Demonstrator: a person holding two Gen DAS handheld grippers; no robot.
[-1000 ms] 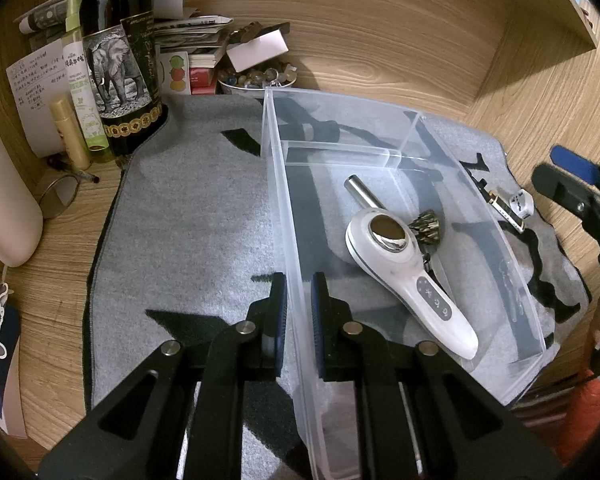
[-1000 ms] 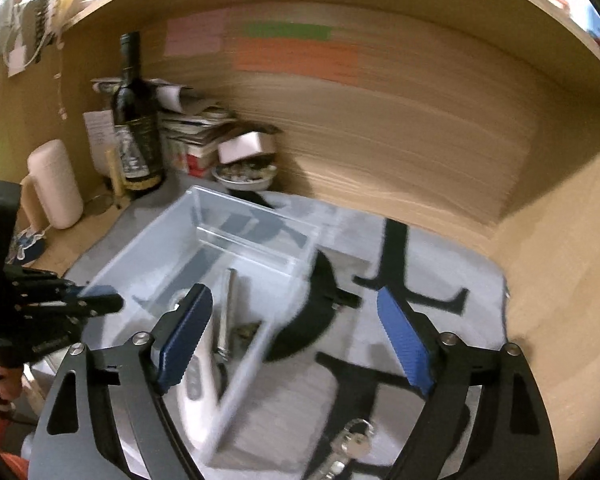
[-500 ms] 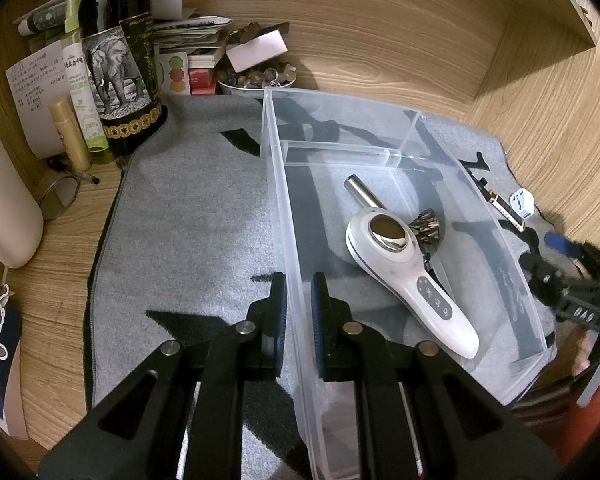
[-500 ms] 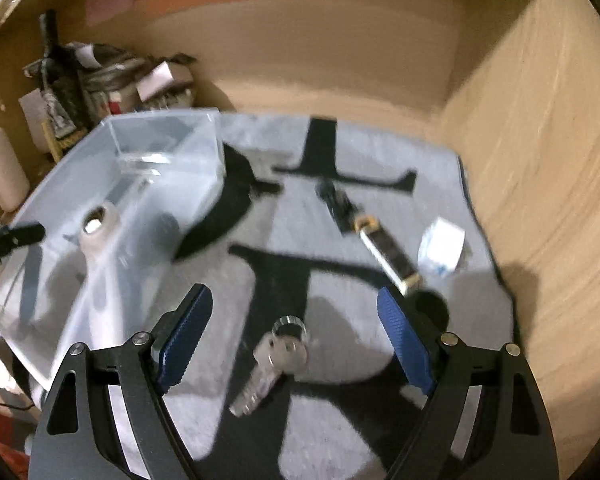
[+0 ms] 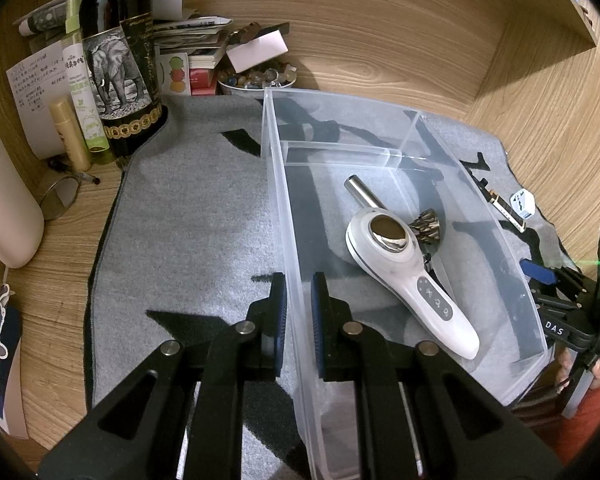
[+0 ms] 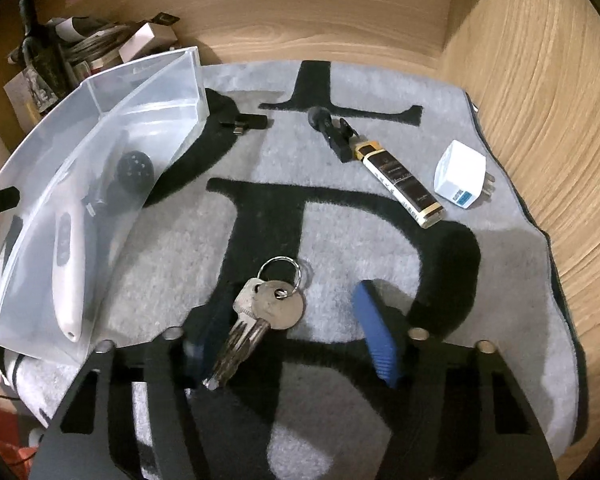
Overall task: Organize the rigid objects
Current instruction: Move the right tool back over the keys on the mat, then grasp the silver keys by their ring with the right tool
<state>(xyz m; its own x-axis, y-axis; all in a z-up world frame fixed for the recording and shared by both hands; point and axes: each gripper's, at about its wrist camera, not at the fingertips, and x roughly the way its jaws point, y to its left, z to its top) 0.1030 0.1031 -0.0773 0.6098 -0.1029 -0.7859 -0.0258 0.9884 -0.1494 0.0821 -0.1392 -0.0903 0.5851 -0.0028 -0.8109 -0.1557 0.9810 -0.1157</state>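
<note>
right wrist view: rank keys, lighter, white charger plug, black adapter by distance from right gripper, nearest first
1. keys: between the closing jaws of the right gripper.
2. lighter: up and right on the mat.
3. white charger plug: farther right; close call with the lighter.
4. black adapter: far, by the bin corner.

The left gripper [image 5: 299, 316] points steeply down, its jaws clamped on a thin clear wall. The right gripper [image 6: 292, 336] also tilts downward, jaws closing, its pads [image 6: 374, 334] not yet pressing anything.
</note>
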